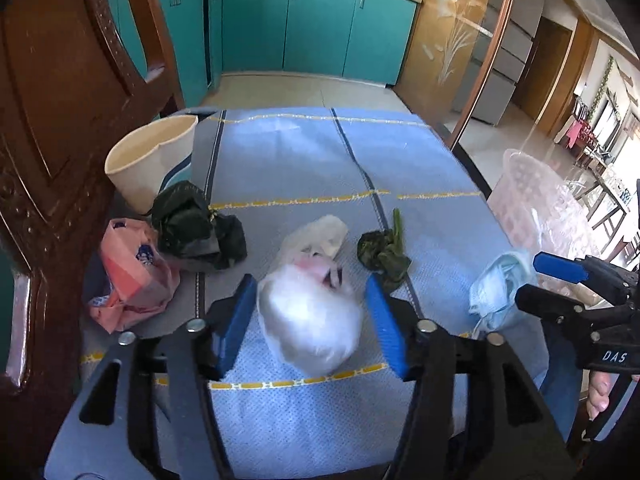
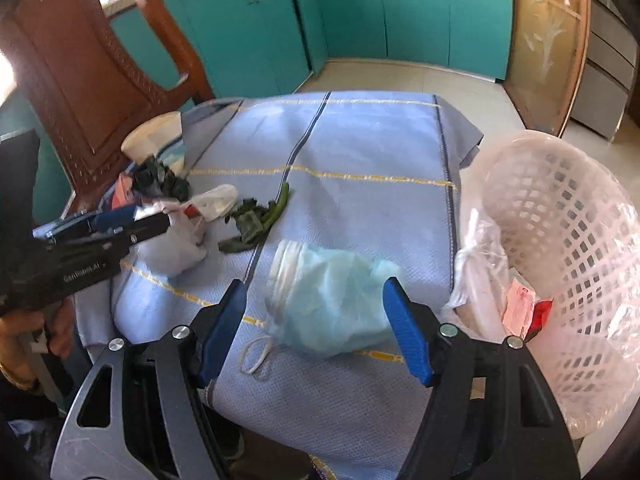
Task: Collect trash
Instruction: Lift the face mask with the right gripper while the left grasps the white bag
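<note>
A white plastic bag (image 1: 310, 318) lies on the blue tablecloth (image 1: 288, 152) between the open fingers of my left gripper (image 1: 312, 304); the pads stand apart from it on both sides. It also shows in the right wrist view (image 2: 176, 248). A crumpled light blue face mask (image 2: 332, 304) lies between the open fingers of my right gripper (image 2: 316, 312); it also shows in the left wrist view (image 1: 498, 286). Wilted green leaves (image 1: 384, 252) lie beyond the white bag. A black bag (image 1: 192, 226) and a pink bag (image 1: 132, 276) lie at the left.
A pink lattice basket (image 2: 560, 240) lined with clear plastic stands off the table's right edge, with some trash inside. A cream paper cup (image 1: 150, 158) stands at the table's left. A carved wooden chair (image 1: 60, 120) is against the left side. Teal cabinets (image 1: 320, 24) stand behind.
</note>
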Demonstrator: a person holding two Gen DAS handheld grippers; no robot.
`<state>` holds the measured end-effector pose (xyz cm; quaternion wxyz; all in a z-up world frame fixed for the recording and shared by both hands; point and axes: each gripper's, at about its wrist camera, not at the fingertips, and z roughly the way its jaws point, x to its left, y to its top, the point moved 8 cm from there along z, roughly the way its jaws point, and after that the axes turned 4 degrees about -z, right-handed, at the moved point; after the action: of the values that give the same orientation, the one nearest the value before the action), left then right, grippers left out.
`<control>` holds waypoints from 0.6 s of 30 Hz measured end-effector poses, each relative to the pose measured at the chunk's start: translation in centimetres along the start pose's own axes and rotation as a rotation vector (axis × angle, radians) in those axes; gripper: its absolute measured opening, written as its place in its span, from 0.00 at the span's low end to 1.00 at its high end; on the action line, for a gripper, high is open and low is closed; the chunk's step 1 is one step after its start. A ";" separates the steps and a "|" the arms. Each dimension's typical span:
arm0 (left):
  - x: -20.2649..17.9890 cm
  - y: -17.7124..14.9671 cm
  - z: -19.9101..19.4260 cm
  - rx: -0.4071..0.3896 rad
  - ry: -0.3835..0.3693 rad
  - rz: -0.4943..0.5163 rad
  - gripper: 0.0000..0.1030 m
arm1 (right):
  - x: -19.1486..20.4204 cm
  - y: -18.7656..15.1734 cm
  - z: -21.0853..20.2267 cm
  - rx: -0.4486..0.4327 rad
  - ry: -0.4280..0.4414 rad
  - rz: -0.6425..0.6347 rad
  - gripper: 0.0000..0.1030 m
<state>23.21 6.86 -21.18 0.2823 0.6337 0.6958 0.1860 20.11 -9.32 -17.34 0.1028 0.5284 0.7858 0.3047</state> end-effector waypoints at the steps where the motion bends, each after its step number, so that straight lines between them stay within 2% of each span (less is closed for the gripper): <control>1: 0.0 0.1 -0.1 -0.004 0.001 -0.002 0.63 | -0.1 0.1 -0.2 -0.007 -0.010 -0.002 0.68; 4: -0.1 0.5 0.1 -0.006 0.004 0.002 0.68 | -0.8 0.3 -0.2 -0.007 -0.052 -0.011 0.68; 11: 0.3 -0.2 2.2 0.046 0.032 0.002 0.68 | -0.6 -0.5 2.4 0.048 -0.061 -0.032 0.68; 18: 0.4 -0.5 2.9 0.062 0.053 0.015 0.68 | 0.4 -1.0 4.9 0.087 -0.118 -0.105 0.68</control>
<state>24.68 6.90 -23.80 0.2425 0.6421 0.7038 0.1832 21.51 -7.39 -21.72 0.1418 0.5074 0.8175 0.2326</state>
